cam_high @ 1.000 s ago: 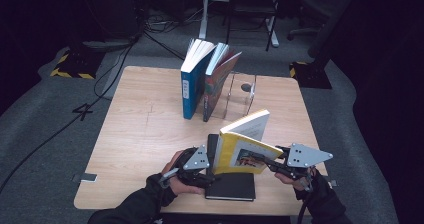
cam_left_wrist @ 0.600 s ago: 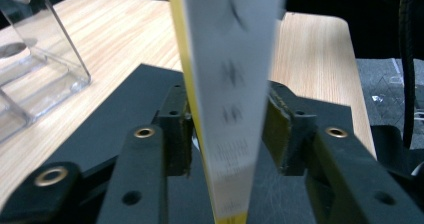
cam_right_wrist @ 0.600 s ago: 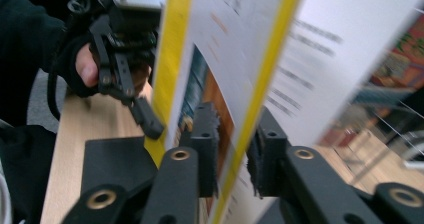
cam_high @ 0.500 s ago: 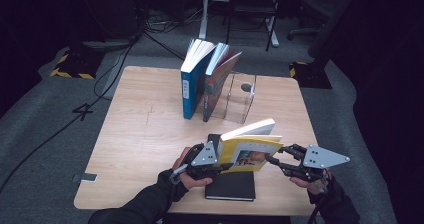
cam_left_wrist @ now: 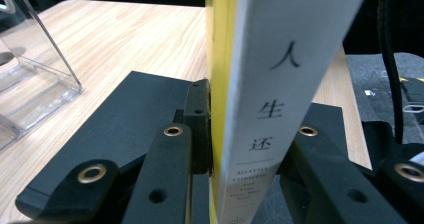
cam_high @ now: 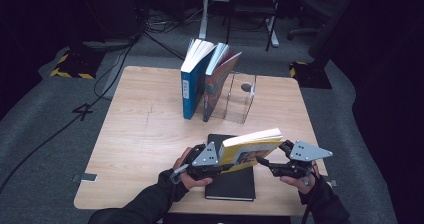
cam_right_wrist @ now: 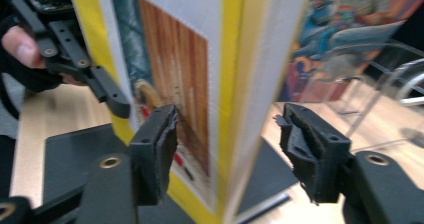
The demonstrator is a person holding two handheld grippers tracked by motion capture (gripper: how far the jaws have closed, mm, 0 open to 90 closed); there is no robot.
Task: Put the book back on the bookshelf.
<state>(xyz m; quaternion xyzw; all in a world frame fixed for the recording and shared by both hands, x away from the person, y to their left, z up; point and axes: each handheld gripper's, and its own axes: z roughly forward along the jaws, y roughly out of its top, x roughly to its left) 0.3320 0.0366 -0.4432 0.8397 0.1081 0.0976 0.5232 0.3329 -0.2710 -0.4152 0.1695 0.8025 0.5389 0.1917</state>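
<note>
From the high view the yellow book [cam_high: 248, 153] hangs just above the near edge of the table [cam_high: 145, 134], over a black notebook [cam_high: 231, 180] that lies flat on the wood, with the left gripper [cam_high: 220, 161] at the book's left end and the right gripper [cam_high: 265, 164] at its right end. Farther back a blue book [cam_high: 190, 84] and a colourful book [cam_high: 217, 79] stand leaning beside a clear acrylic bookend [cam_high: 242, 99]. The left gripper view adds what the overhead cannot: the book's white spine [cam_left_wrist: 280, 99] with black characters running along it, and both black jaws pressed against the covers, so this gripper is clamped on the book, its jaws having just been closing. The right gripper view shows the front cover [cam_right_wrist: 170, 84] with its brown and yellow picture, and its jaws standing on either side of the book's page edge with a clear gap at the one on the right, so this gripper has let go, its jaws having just been opening with the book between them. The book's long axis runs left to right across the table, tilted slightly up toward the right, with its pale page block facing upward.
</note>
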